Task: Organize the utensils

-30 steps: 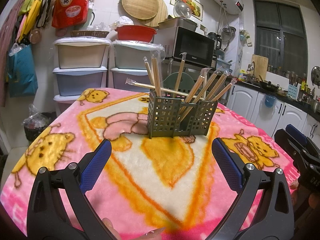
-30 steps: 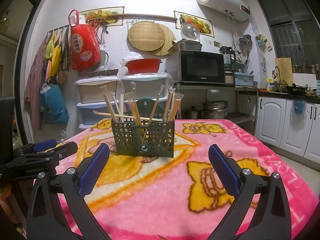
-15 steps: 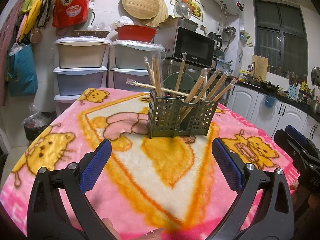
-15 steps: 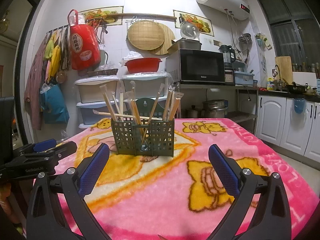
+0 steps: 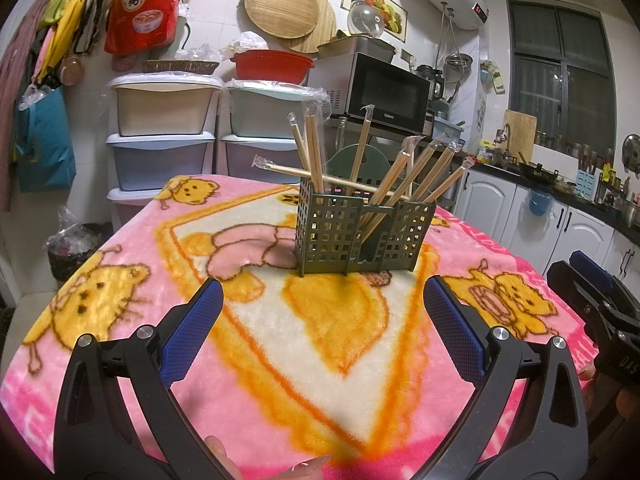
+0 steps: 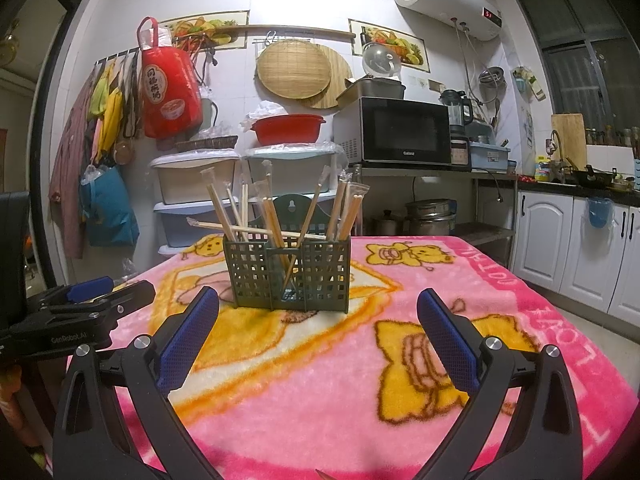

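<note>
A dark green slotted utensil holder (image 5: 362, 234) stands on the pink cartoon blanket (image 5: 120, 296) covering the table; it also shows in the right wrist view (image 6: 289, 275). Several plastic-wrapped chopstick pairs (image 5: 404, 176) stand in it, and one pair (image 5: 320, 174) lies across its top. In the right wrist view the chopsticks (image 6: 276, 216) lean in different directions. My left gripper (image 5: 322, 328) is open and empty, held back from the holder. My right gripper (image 6: 316, 330) is open and empty, also short of the holder.
Stacked plastic drawers (image 5: 160, 140) and a microwave (image 5: 384, 94) stand behind the table. White kitchen cabinets (image 6: 576, 248) are to the right. The other gripper shows at the left edge of the right wrist view (image 6: 80, 308) and the right edge of the left wrist view (image 5: 600, 304).
</note>
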{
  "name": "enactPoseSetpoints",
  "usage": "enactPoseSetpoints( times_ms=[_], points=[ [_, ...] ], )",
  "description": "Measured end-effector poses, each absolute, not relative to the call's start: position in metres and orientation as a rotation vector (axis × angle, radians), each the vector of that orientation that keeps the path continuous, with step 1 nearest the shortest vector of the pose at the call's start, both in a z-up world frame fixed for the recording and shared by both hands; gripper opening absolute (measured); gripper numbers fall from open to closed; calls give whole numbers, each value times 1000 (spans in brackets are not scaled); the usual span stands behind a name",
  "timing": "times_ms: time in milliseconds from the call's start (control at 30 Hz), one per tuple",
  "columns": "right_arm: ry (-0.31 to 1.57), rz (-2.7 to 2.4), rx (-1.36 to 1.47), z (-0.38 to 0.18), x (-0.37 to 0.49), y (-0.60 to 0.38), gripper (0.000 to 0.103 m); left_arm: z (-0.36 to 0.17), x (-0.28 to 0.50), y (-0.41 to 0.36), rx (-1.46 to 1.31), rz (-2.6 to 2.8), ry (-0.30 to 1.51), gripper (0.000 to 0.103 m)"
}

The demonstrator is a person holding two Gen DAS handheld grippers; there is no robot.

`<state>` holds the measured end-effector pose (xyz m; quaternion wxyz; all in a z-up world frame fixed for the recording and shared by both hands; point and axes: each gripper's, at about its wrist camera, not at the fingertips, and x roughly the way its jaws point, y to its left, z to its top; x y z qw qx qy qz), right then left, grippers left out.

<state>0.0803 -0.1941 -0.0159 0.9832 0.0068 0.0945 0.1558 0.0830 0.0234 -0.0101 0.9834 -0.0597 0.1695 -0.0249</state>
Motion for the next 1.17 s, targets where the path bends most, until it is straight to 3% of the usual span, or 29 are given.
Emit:
enactPoseSetpoints(
  times_ms=[600,933,1033,1167],
  points=[
    [199,311,17,-19,81,-194,97,-11,85,25,-125,-35,350,92],
    [293,200,23,-16,99,-228,97,-6,89,45,-158,19,432,92],
    [361,78,-34,-15,121,-257,97,0,97,74,-135,90,492,92],
    [612,-84,-44,-29,180,-316,97,-12,130,130,-90,228,656,92]
  ],
)
